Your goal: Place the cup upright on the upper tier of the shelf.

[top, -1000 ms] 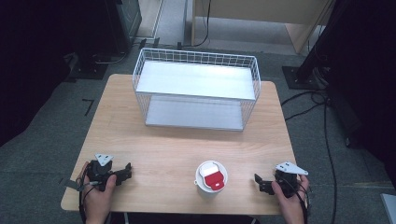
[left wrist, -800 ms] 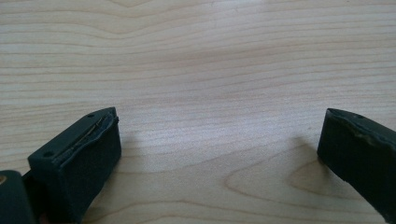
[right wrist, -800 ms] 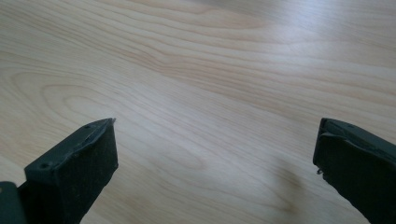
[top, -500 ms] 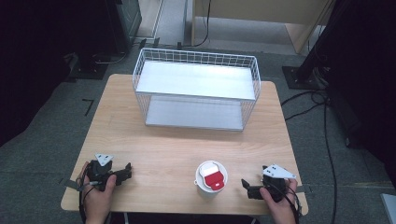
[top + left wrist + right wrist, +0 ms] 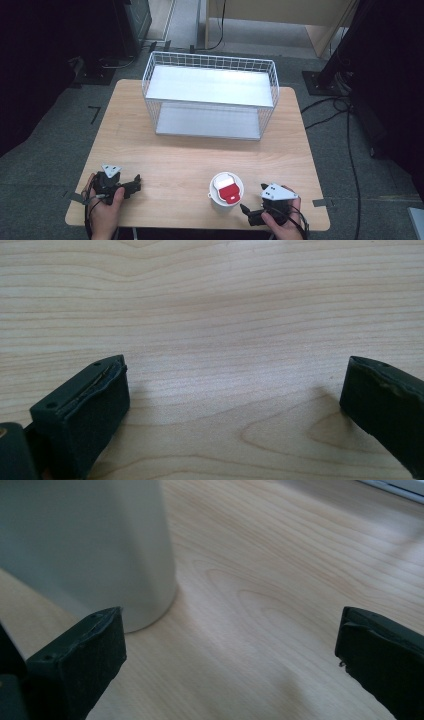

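The left gripper (image 5: 235, 405) holds its jaws wide apart over bare wooden table (image 5: 225, 315).

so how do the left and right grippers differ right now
The right gripper sits beside the white cup, jaws angled toward it; the left gripper faces bare table, far from the cup. Both are open, empty and held low near the front edge.

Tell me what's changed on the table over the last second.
The right gripper has slid left along the near edge toward the white cup, jaws open, not yet around it. Nothing was grasped or released. The left gripper, the cup and the wire basket stayed put.
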A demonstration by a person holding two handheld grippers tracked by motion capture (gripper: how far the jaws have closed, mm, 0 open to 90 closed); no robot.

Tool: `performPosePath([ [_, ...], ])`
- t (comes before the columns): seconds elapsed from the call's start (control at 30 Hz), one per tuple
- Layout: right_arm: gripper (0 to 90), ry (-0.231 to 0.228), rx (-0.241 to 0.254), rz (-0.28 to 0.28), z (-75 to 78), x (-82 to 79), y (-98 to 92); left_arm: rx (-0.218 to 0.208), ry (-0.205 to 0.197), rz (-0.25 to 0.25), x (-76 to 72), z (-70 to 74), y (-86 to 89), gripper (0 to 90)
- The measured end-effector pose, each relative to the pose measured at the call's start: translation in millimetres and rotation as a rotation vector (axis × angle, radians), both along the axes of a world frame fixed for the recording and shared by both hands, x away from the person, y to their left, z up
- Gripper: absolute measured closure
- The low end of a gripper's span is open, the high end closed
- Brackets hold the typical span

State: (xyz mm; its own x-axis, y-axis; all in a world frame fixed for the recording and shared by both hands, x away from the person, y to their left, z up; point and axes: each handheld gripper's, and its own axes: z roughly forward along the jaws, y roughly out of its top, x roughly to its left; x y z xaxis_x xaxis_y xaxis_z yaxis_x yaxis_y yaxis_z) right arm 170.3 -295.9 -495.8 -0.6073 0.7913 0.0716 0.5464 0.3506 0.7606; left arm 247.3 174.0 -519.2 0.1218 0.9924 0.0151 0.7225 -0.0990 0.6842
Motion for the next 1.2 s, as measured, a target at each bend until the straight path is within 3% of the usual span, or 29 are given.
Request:
performPosePath([
  [0.1, 0.0, 0.006, 0.016, 0.048, -0.1, -0.9, 3.4, 0.000, 0.000, 0.000, 0.0, 0.0, 0.0, 0.0],
  [0.47, 0.8, -0.022, 0.064, 0.131, 5.1, -5.7, 14.9, 0.000, 0.000, 0.000, 0.0, 0.0, 0.0, 0.0],
  [0.63, 1.3, -0.027, 0.103, 0.155, 8.2, -5.6, 19.3, 0.000, 0.000, 0.000, 0.0, 0.0, 0.0, 0.0],
  [0.67, 6.4, -0.040, 0.123, 0.155, 10.2, -5.6, 21.5, 0.000, 0.000, 0.000, 0.0, 0.0, 0.0, 0.0],
  [0.73, 6.3, -0.044, 0.145, 0.174, 12.0, -4.8, 23.5, 0.000, 0.000, 0.000, 0.0, 0.0, 0.0, 0.0],
  [1.2, 6.6, -0.095, 0.210, 0.225, 19.5, 2.2, 39.7, 0.000, 0.000, 0.000, 0.0, 0.0, 0.0, 0.0],
])
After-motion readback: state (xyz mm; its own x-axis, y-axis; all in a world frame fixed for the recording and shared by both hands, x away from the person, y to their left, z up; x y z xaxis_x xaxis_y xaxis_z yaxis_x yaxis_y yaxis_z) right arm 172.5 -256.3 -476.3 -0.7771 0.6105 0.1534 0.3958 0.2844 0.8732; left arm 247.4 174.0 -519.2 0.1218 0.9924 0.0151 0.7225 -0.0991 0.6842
